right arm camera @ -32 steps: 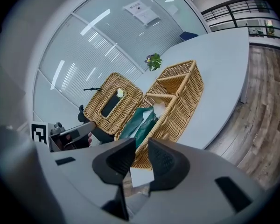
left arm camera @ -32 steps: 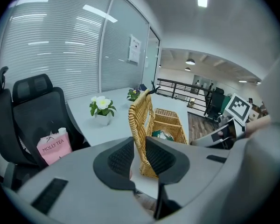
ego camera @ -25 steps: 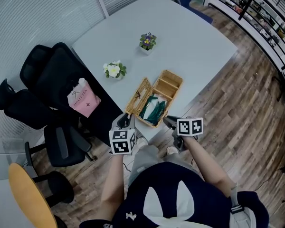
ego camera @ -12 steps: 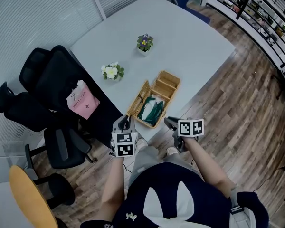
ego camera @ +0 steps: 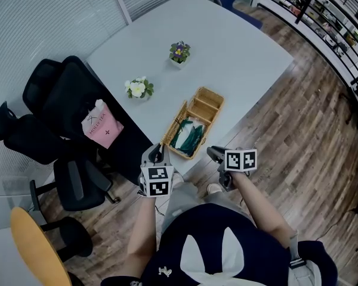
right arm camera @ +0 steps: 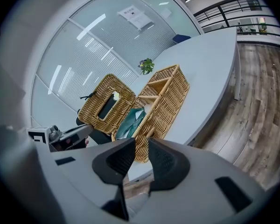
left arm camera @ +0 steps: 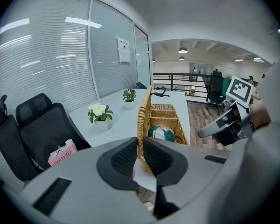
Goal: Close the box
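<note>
**Wicker box standing open at table's edge**

A woven wicker box [ego camera: 207, 103] is sitting at the 6 o'clock edge of the grey table [ego camera: 238, 46]. Its lid [ego camera: 174, 124] is standing upright along the box's 9 o'clock side. The left gripper [left arm camera: 140, 143] is clamping the lid's near edge, its jaws having just been closing on it. The right gripper [right arm camera: 141, 146] is hovering at the box's 5 o'clock, jaws parted and gripping nothing. The head view is showing green packets [ego camera: 188, 137] in the near compartment, with smaller compartments beyond at 12 o'clock. Only the right gripper view is showing the rectangular slot [right arm camera: 107, 105] in the lid's inner face.
</note>
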Motion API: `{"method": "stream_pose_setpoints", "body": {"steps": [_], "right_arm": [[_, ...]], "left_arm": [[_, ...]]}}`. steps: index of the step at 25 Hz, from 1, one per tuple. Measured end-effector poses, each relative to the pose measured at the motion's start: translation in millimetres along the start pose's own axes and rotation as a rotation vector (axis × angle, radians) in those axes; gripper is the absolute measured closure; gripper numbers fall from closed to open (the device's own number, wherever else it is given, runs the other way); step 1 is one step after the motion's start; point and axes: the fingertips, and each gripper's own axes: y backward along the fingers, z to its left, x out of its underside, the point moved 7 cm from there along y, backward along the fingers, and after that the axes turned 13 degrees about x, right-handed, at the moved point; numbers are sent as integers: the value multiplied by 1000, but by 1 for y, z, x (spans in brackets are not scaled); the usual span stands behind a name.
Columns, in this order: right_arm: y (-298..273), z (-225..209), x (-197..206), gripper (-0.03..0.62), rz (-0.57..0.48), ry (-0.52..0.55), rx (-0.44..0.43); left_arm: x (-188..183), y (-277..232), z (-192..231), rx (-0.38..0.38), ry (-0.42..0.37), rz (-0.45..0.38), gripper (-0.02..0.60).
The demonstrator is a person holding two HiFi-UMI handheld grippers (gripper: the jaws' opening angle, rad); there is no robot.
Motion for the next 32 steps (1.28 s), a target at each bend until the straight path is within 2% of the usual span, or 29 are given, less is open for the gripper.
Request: {"method": "stream_pose_setpoints", "body": {"steps": [8,16,27,32], "right_arm": [[8,-5,-1,508,-18,3,13],[12,-3,0,513,-28,27,14],[16,-8,7,511,-35,31,21],[17,-11,11,511,-30,14,24]], "left_arm": [[0,2,-8,-7,-19,16,529],[1,2,-10,18,-20,36,529],[5,-2,-25,43,-103,64,528],[7,-3,-29,37,-116,62,526]]}}
